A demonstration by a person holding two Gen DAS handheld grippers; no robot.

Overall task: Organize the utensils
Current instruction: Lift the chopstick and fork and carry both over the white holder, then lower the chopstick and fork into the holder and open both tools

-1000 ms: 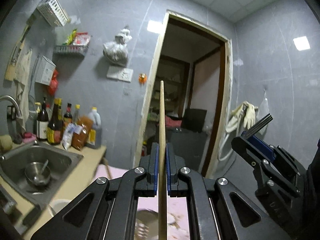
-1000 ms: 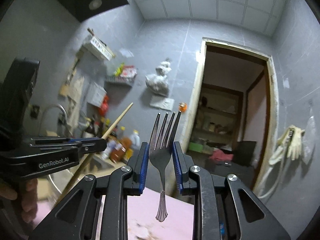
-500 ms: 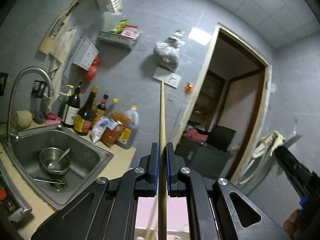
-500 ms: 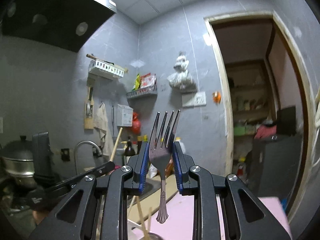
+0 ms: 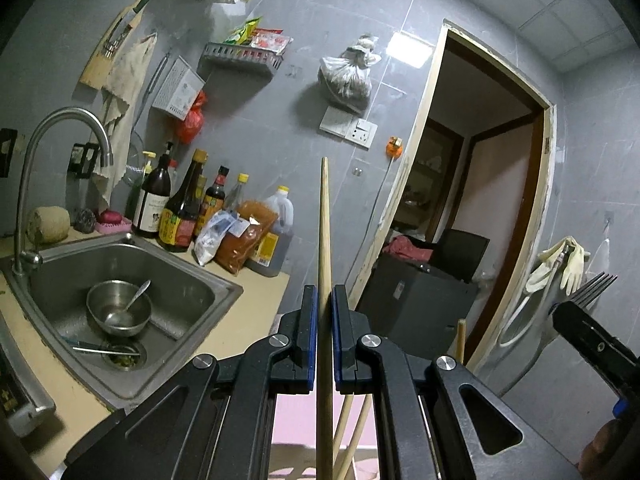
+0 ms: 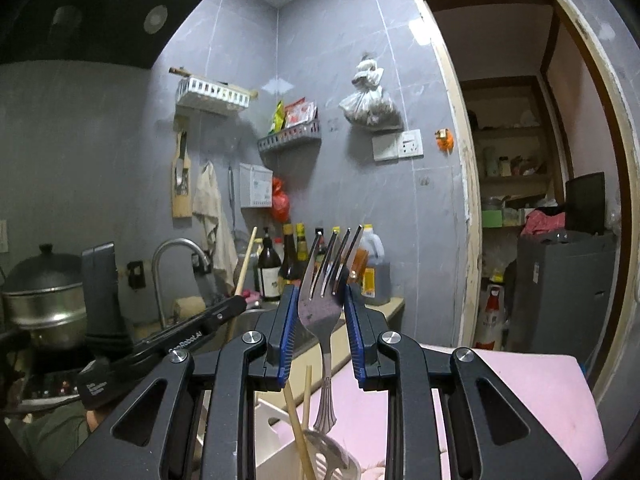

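My left gripper (image 5: pixel 324 312) is shut on a wooden chopstick (image 5: pixel 324 232) that stands upright between the blue pads. Under it, several more chopsticks (image 5: pixel 352 432) poke up. My right gripper (image 6: pixel 320 308) is shut on a metal fork (image 6: pixel 322 304), tines up and handle hanging down. Below the fork is a white utensil holder (image 6: pixel 272 436) with chopsticks (image 6: pixel 298 432) and a slotted metal utensil (image 6: pixel 330 454) in it. In the left wrist view the right gripper (image 5: pixel 580 320) and the fork tines (image 5: pixel 598 286) are at the right edge. The right wrist view shows the left gripper (image 6: pixel 234 306) to the left, level with mine.
A steel sink (image 5: pixel 188 292) holds a bowl with a spoon (image 5: pixel 118 312), under a tall faucet (image 5: pixel 60 128). Sauce bottles (image 5: pixel 180 208) line the counter's back. A steamer pot (image 6: pixel 40 296) is far left. A pink surface (image 6: pixel 520 400) lies below, with a doorway (image 5: pixel 480 200) beyond.
Both grippers have swung left toward the sink wall and rolled. The holder and its chopsticks have come into view beneath them. Chopstick and fork stay gripped as before.
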